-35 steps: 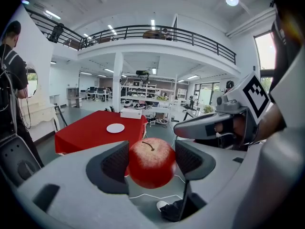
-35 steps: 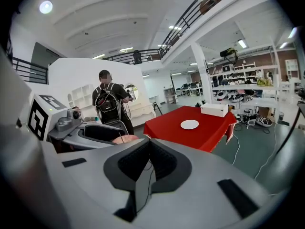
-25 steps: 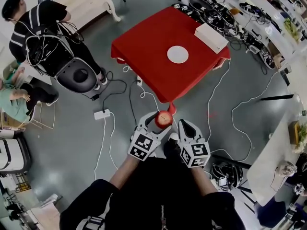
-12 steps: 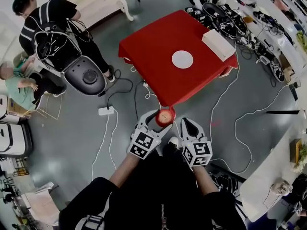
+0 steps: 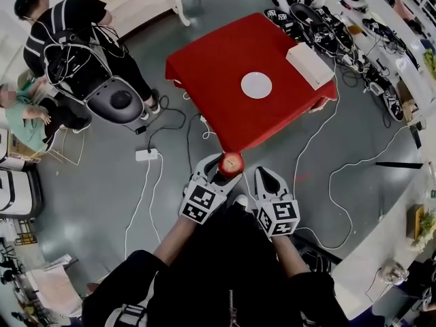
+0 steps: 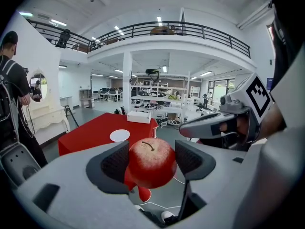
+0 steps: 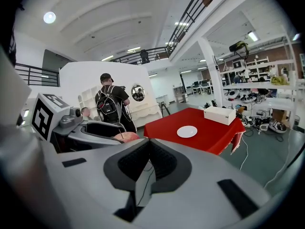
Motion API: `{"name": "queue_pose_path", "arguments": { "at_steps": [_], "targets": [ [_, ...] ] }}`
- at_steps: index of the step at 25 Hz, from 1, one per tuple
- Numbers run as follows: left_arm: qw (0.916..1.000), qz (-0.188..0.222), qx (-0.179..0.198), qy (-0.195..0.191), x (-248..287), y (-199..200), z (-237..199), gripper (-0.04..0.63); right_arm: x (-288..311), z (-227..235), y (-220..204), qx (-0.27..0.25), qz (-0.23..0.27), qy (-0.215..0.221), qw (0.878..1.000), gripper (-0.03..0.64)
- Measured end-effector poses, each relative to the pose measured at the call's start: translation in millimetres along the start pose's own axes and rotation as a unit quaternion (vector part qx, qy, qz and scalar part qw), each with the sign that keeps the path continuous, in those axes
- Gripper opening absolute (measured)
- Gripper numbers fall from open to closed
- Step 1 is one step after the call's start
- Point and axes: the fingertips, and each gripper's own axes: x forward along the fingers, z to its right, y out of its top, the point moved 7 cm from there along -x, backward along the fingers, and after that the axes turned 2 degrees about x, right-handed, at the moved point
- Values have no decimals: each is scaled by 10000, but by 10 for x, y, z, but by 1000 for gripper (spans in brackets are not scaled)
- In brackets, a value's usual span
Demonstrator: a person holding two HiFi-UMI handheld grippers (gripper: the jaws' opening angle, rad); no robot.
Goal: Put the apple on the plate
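A red apple [image 5: 231, 163] [image 6: 151, 161] is clamped between the jaws of my left gripper [image 5: 221, 169] [image 6: 151, 160], held in the air short of the table's near corner. The white plate [image 5: 256, 85] [image 6: 119, 135] [image 7: 187, 131] lies near the middle of a table under a red cloth [image 5: 218, 73], ahead of both grippers. My right gripper [image 5: 264, 180] [image 7: 146, 162] hangs just right of the left one, its jaws pressed together with nothing between them. From the right gripper view, the apple [image 7: 125, 137] peeks out behind the left gripper's body.
A white box [image 5: 310, 64] sits on the table's far right part. Cables and a white power strip [image 5: 146, 154] trail over the grey floor. A person with a backpack [image 5: 65, 39] stands at left beside a grey machine [image 5: 116, 101]. Benches with gear line the right side.
The view has shifted slightly, and the table's corner sits a little closer to the grippers than a second ago. The left gripper still holds the apple; the right stays shut.
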Motion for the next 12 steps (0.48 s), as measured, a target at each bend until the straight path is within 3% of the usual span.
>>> {"name": "queue_pose_path", "arguments": {
  "at_steps": [12],
  "targets": [
    [9993, 221, 200, -215, 420, 240, -182, 301, 197, 274, 246, -121, 225, -196, 9995, 11]
  ]
}}
